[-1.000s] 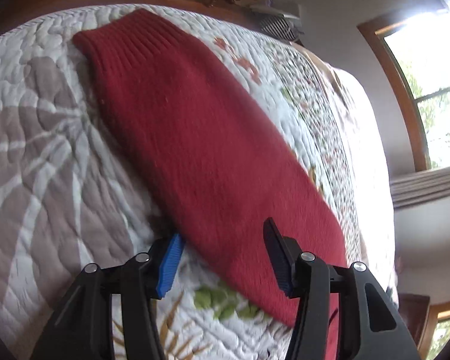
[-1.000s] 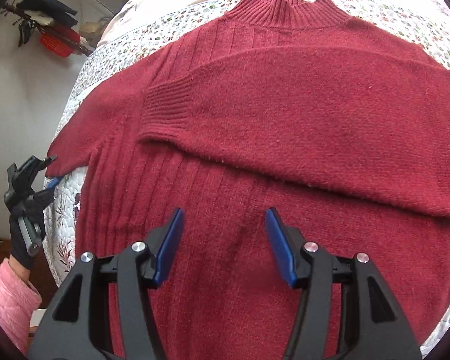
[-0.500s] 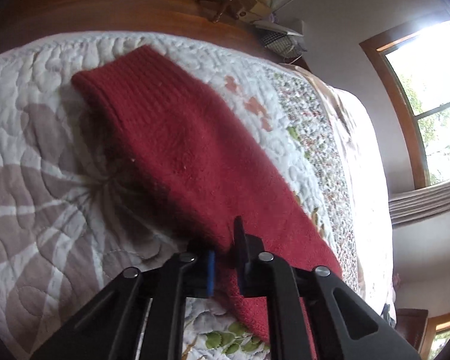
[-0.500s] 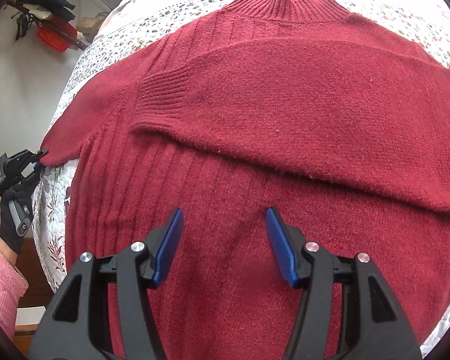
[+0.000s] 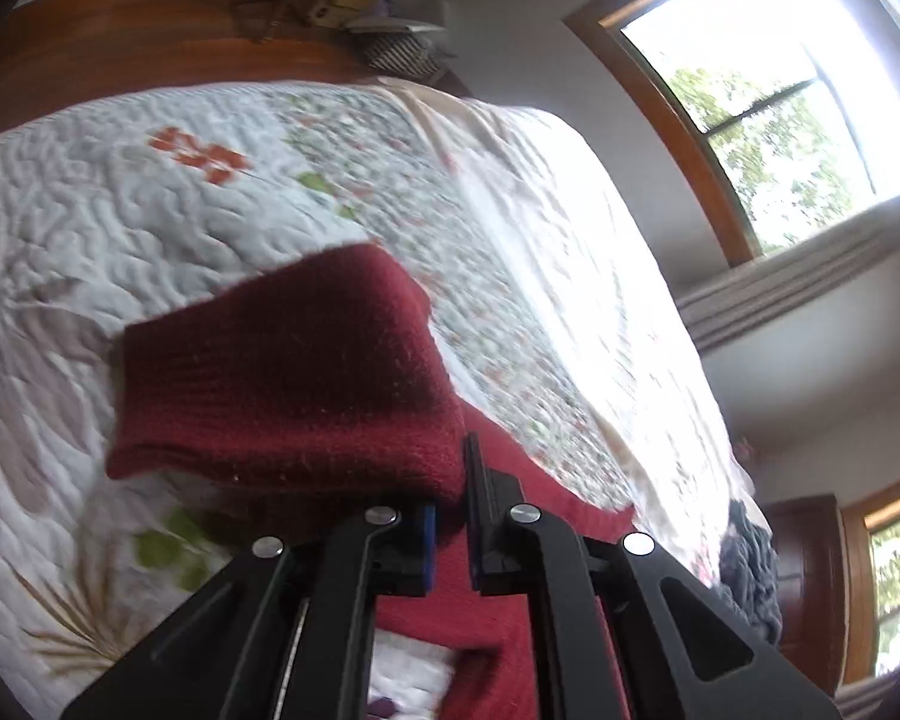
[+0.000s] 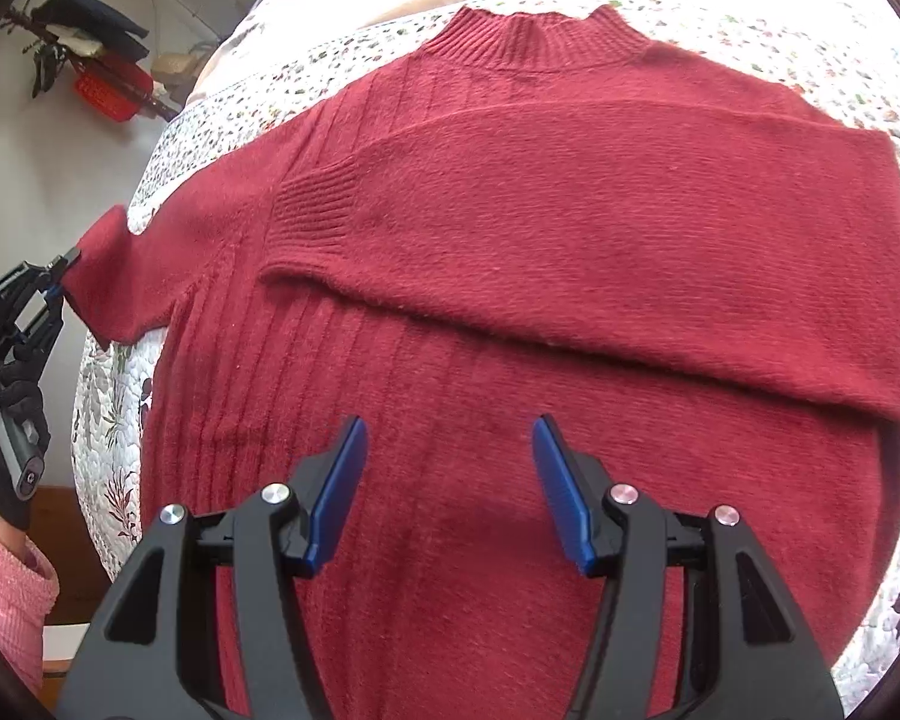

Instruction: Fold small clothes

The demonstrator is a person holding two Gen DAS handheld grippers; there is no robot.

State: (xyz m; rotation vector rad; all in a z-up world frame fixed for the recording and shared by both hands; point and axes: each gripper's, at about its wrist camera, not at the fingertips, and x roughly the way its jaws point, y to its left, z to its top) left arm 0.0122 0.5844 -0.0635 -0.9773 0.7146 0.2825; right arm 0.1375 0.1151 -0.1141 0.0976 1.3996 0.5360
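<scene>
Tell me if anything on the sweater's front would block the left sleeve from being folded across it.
Only cloth is there. The left tool is shut on the left sleeve. On the sweater, the other sleeve already lies folded across the chest; the right tool hovers open over the lower front.

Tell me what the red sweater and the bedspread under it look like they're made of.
Red sweater: soft knit, probably wool or acrylic; ribbed collar and cuff, fuzzy nap along the edges. Bedspread: quilted fabric, likely cotton; puckered stitch lines and a matte printed floral pattern.
</scene>
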